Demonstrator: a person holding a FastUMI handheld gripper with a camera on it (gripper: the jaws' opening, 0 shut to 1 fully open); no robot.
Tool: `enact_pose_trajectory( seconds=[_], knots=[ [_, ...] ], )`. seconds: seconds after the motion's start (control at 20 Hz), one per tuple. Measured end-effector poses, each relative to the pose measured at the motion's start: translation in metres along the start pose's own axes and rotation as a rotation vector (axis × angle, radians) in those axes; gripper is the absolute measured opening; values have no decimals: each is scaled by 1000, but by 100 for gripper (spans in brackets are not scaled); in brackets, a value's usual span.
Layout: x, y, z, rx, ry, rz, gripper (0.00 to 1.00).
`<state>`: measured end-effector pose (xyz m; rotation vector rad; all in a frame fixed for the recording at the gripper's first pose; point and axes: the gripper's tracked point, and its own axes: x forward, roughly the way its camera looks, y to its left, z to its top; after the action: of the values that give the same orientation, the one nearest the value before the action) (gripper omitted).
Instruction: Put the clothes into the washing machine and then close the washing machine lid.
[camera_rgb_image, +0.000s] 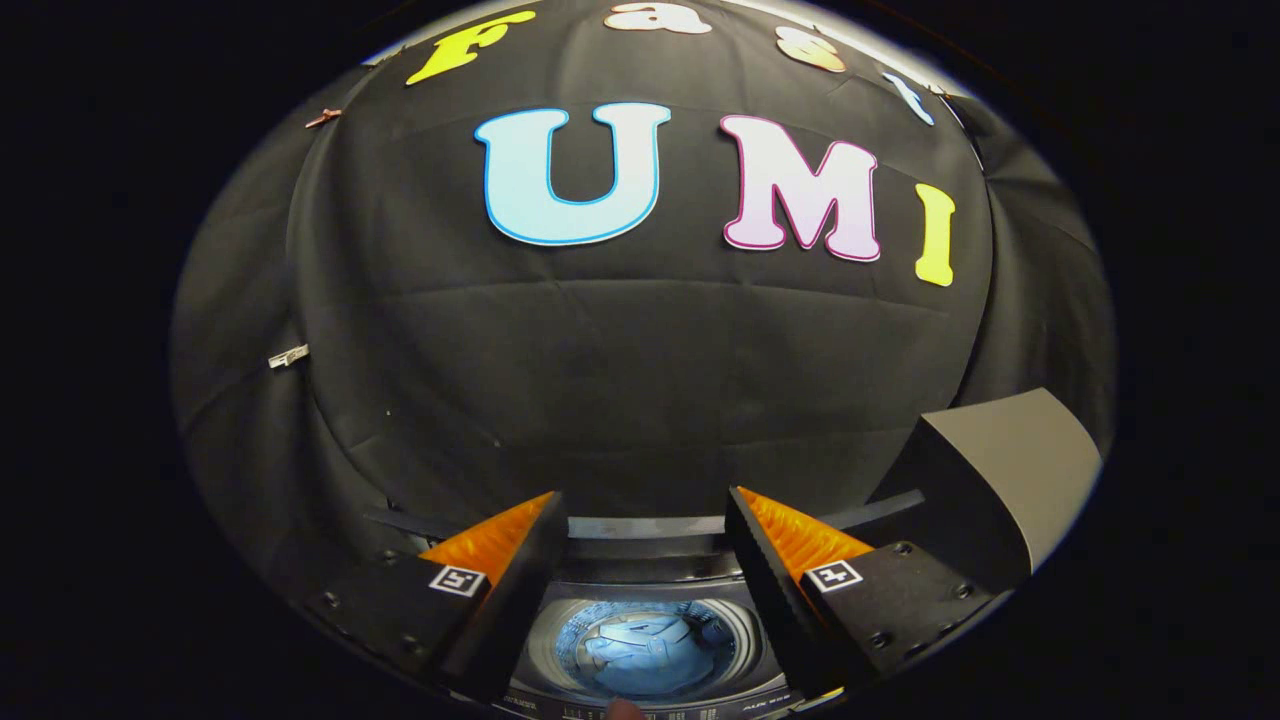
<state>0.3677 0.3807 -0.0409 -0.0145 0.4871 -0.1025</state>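
One pale blue garment (645, 650) lies in the round steel drum (600, 625); gripper (645, 540) fingers spread and empty above; raised grey lid (1000, 470) risks being missed, staying open.

Gripper (645, 510), seen from its own camera. The two fingers (520, 575) stand well apart, with a wide gap between the tips; nothing lies between them and nothing touches either inner face. Both fingers reach forward and converge slightly toward the tips, each carrying a square marker tag on its upper block. The gripper is pitched so that its fingers point ahead and a little downward. A fingertip (625, 709) of the person shows just below the gap.
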Motion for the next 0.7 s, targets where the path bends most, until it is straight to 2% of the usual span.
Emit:
enact_pose_trajectory(
  seconds=[0.7],
  knots=[
    [-17,-3,-31,9,-16,16,100]
  ],
)
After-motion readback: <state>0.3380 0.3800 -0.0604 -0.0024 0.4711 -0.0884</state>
